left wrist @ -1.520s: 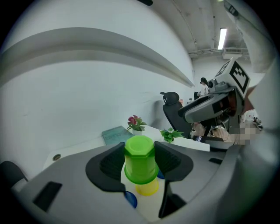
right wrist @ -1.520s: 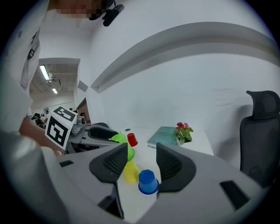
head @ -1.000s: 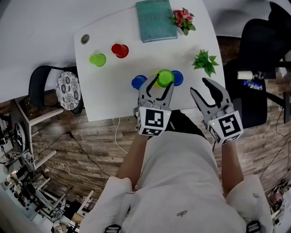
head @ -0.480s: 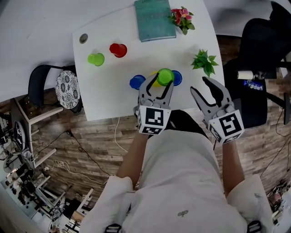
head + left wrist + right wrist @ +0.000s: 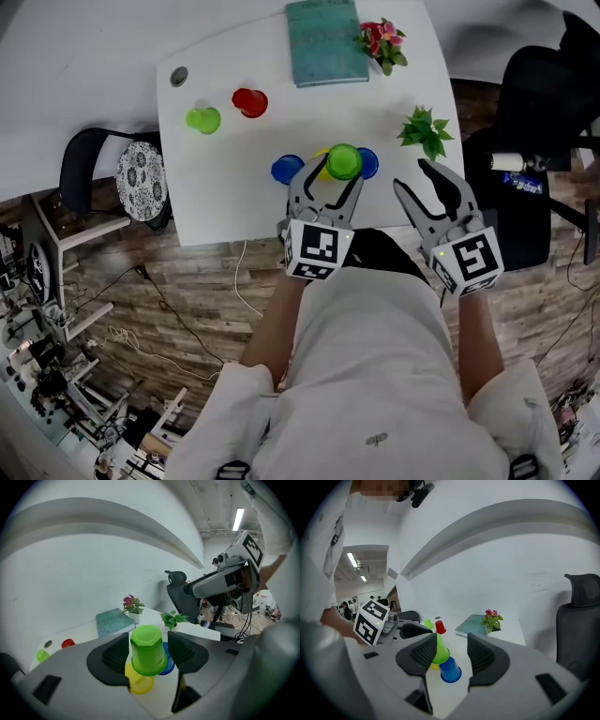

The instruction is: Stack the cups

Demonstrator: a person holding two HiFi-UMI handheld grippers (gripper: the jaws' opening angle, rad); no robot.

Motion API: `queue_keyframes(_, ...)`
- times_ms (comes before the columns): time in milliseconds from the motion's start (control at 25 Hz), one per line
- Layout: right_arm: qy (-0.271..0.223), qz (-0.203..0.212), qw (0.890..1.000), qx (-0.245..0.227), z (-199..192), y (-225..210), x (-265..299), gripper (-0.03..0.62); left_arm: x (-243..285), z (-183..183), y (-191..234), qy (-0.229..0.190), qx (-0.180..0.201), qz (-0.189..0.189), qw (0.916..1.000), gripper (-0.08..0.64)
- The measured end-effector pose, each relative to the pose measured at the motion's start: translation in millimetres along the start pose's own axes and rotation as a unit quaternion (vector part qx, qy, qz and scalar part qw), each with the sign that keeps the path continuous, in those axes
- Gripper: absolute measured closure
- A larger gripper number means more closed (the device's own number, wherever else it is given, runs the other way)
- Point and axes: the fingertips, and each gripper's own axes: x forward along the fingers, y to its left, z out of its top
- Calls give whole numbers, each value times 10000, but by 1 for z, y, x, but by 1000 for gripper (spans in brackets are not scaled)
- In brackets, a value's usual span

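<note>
An upturned green cup [image 5: 344, 161] sits on top of a yellow cup [image 5: 322, 165] near the white table's [image 5: 234, 206] front edge, with a blue cup [image 5: 286, 169] on its left and another blue cup [image 5: 367, 162] on its right. My left gripper [image 5: 329, 174] straddles the green cup [image 5: 147, 649]; its jaws have just been opening and the pads stand off the cup, so it is open. My right gripper [image 5: 412, 178] hovers open and empty at the table's right front, facing the blue cup [image 5: 450, 670]. A light green cup [image 5: 202, 119] and a red cup [image 5: 249, 102] stand farther back on the left.
A teal book [image 5: 323, 42] and a pot of pink flowers [image 5: 380, 39] lie at the table's far edge, and a small green plant [image 5: 424, 129] stands at the right edge. A black office chair [image 5: 539, 94] is on the right and a patterned stool [image 5: 141, 183] on the left.
The left gripper's jaws stand a little wider around the green cup than before. Both hands and all cups keep their places.
</note>
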Motion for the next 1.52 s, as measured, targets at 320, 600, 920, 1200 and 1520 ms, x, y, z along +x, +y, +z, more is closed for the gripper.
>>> queue_keyframes(320, -150, 83, 9998, -91, 9, 6, -1, 385, -13, 8, 0, -220, -231, 54, 9995, 307)
queue_keyframes(600, -337, 269, 9986, -299, 26, 23, 2, 385, -44, 19, 2, -462, -379, 242, 9979, 307)
queue_keyframes(920, -550, 444, 9965, -453, 51, 45, 11, 385, -76, 15, 23, -567, -542, 539, 9955, 307)
queue_keyframes(1200, -617, 539, 9950, -564, 69, 72, 33, 385, -101, 0, 62, -586, -656, 828, 9927, 307)
queue_keyframes(1520, -612, 454, 9952, -614, 93, 113, 76, 385, -129, -30, 140, -539, -854, 1020, 9896, 307)
